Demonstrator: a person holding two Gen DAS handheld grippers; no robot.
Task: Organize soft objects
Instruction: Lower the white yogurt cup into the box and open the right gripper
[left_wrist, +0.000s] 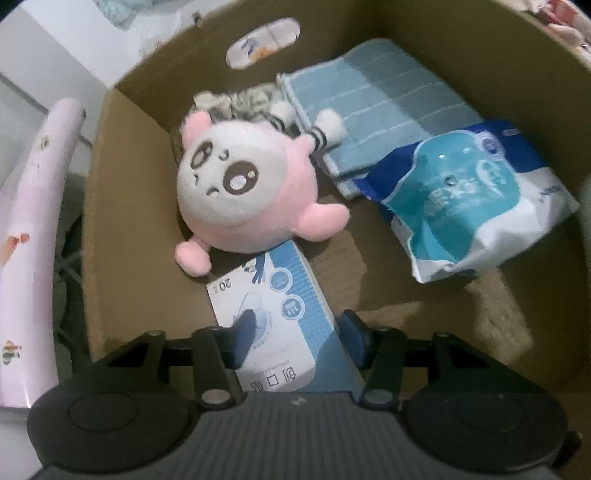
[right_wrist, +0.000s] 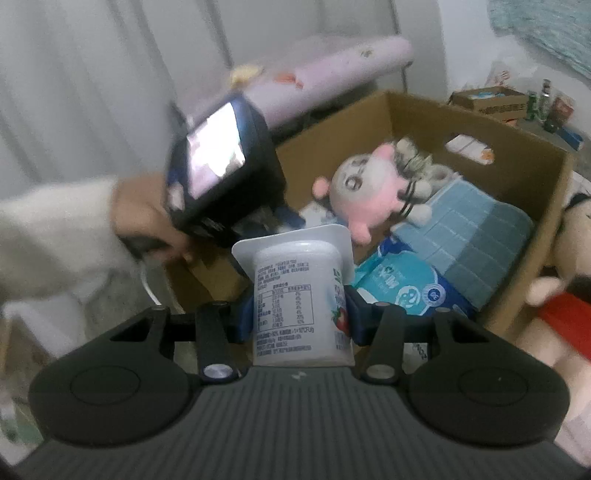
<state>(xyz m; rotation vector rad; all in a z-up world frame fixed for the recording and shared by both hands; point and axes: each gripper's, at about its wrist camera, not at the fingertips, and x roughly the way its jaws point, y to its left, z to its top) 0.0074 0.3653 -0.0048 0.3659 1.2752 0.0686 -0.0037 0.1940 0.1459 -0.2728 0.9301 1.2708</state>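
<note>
The white plastic yogurt cup (right_wrist: 301, 295), clamped in the right gripper (right_wrist: 300, 314), could be crushed by tighter squeezing over the brown cardboard box (right_wrist: 517, 162).

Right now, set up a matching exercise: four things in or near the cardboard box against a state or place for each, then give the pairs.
Things:
1. pink plush
2. blue towel
3. plaster box
4. yogurt cup

States or places:
A. clamped in the right gripper
B. folded at the box's far side
C. between the left gripper's fingers
D. lying loose in the box, face up

Pairs: 1-D, 2-B, 3-C, 4-A
</note>
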